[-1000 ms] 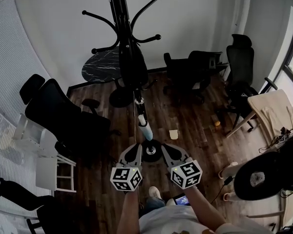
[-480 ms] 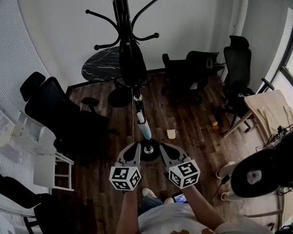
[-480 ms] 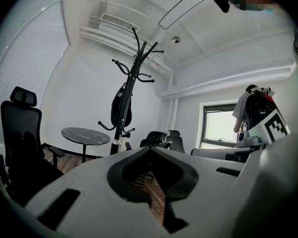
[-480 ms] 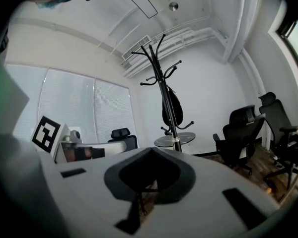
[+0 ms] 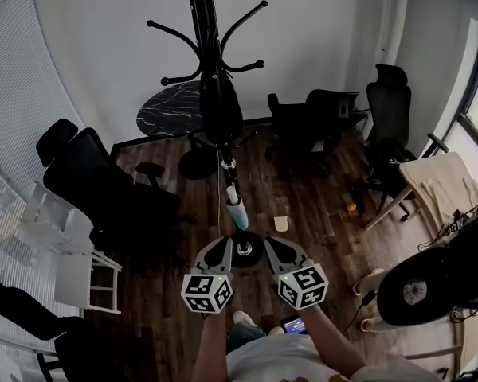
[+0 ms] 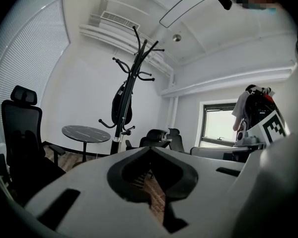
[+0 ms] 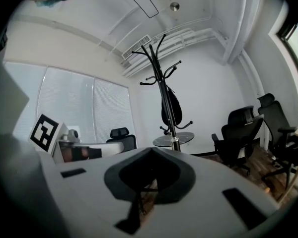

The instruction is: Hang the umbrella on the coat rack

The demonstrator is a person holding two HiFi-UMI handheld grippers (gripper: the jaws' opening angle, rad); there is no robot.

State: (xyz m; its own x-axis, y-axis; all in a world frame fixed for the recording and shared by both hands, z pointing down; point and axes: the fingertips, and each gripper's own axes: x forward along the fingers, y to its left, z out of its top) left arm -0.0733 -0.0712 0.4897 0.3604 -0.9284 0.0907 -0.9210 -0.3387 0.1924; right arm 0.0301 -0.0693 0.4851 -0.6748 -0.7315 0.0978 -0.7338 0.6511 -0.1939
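The black coat rack (image 5: 209,50) stands ahead of me on a round base (image 5: 244,250). A folded black umbrella (image 5: 221,106) hangs against its pole, below the curved hooks. It also shows in the left gripper view (image 6: 121,103) and the right gripper view (image 7: 171,107). My left gripper (image 5: 216,249) and right gripper (image 5: 274,247) sit side by side, low and near my body, just short of the base. Both are shut with nothing between the jaws (image 6: 151,150) (image 7: 151,150). Neither touches the umbrella or the rack.
A round dark marble table (image 5: 169,108) stands behind the rack. Black office chairs are at the left (image 5: 103,189), back (image 5: 311,122) and right (image 5: 390,102). A white step stool (image 5: 80,281) is at the left. A small pale cup (image 5: 281,223) lies on the wood floor.
The view has shifted slightly, so the rack sits a little lower in the picture. Both grippers stay shut in about the same place, and the umbrella still hangs on the rack.
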